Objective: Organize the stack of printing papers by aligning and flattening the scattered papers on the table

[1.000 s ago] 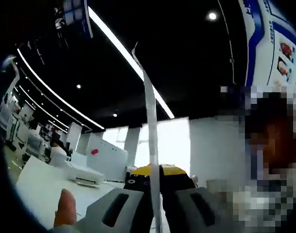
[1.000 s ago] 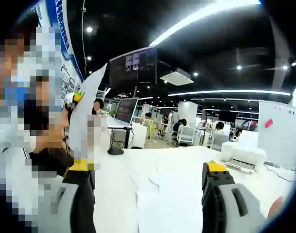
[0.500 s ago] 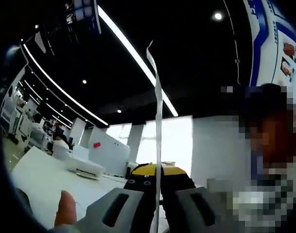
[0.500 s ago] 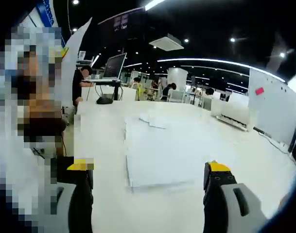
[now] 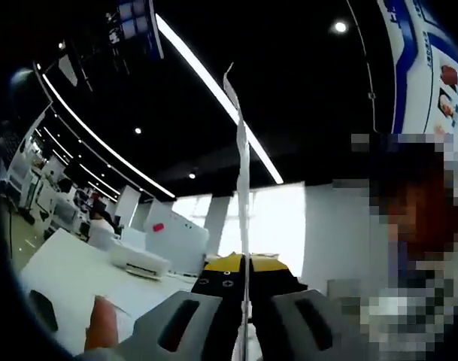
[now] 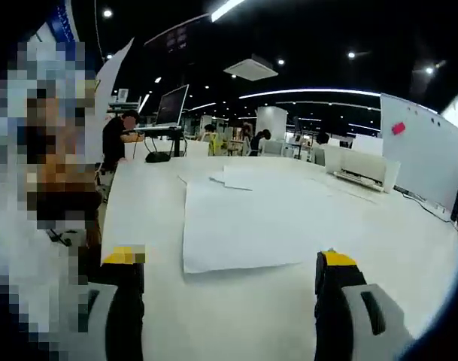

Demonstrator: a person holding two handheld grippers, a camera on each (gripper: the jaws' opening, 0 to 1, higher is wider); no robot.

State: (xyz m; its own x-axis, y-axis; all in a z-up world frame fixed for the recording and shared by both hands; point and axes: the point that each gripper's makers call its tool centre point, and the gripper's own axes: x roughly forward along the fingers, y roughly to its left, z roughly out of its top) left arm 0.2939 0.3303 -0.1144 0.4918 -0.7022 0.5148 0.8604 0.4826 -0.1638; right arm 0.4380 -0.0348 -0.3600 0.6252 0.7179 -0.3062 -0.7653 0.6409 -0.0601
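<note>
Right gripper has come lower over the worktop; left gripper keeps its sheet held up on edge.

Since a second ago the right gripper view has tipped down from the room toward the worktop [image 6: 236,316], and the paper stack now lies nearer and flatter ahead. The right gripper [image 6: 230,274] stands wide open and empty, its yellow-tipped jaws either side of the stack's near edge. The stack of printing papers [image 6: 247,226] lies straight ahead, long axis running away, with loose sheets [image 6: 251,179] skewed at its far end. The left gripper [image 5: 241,274] is clamped on a single sheet [image 5: 242,195] rising edge-on, well apart from the stack. A printer [image 6: 360,167] sits beyond. The right gripper seems nearer the stack.
</note>
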